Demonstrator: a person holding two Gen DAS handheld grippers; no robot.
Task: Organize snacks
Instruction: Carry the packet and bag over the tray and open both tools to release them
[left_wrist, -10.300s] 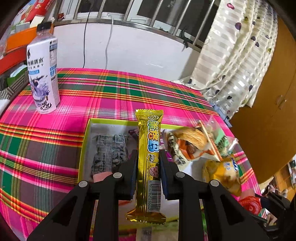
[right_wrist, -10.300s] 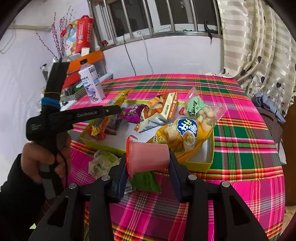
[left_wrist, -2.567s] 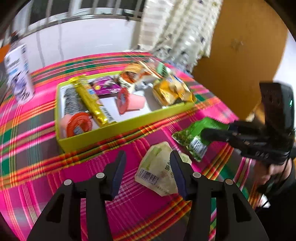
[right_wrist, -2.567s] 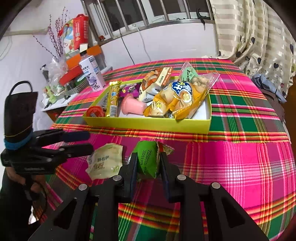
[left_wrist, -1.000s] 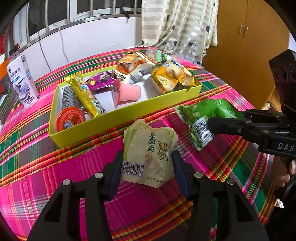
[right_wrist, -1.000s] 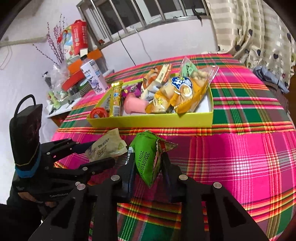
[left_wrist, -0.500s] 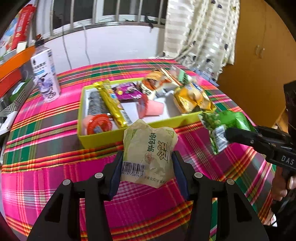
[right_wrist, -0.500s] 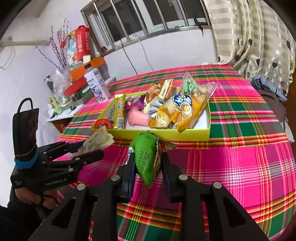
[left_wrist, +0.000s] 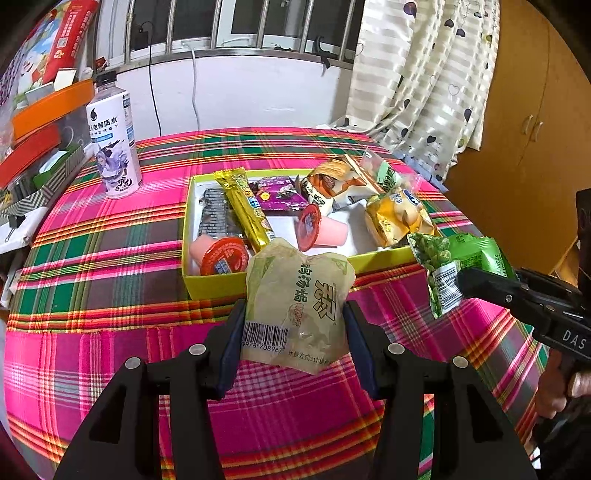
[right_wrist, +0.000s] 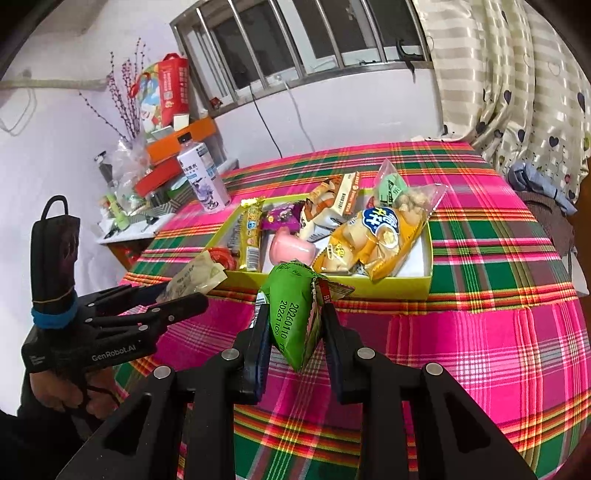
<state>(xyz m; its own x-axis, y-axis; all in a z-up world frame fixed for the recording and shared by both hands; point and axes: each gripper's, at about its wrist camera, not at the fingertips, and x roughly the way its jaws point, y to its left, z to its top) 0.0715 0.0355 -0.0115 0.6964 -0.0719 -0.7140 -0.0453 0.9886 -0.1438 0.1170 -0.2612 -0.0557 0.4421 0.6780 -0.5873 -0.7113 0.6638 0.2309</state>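
I have the left claw (left_wrist: 293, 341) clamped on the pale packet (left_wrist: 297, 304) and the right claw (right_wrist: 295, 334) clamped on the green packet (right_wrist: 293, 314), both lifted off the tabletop (left_wrist: 110, 229) just short of the yellow box (left_wrist: 214, 286). The box looks crowded; a careless drop could land either packet on its rim, or the claws could collide.
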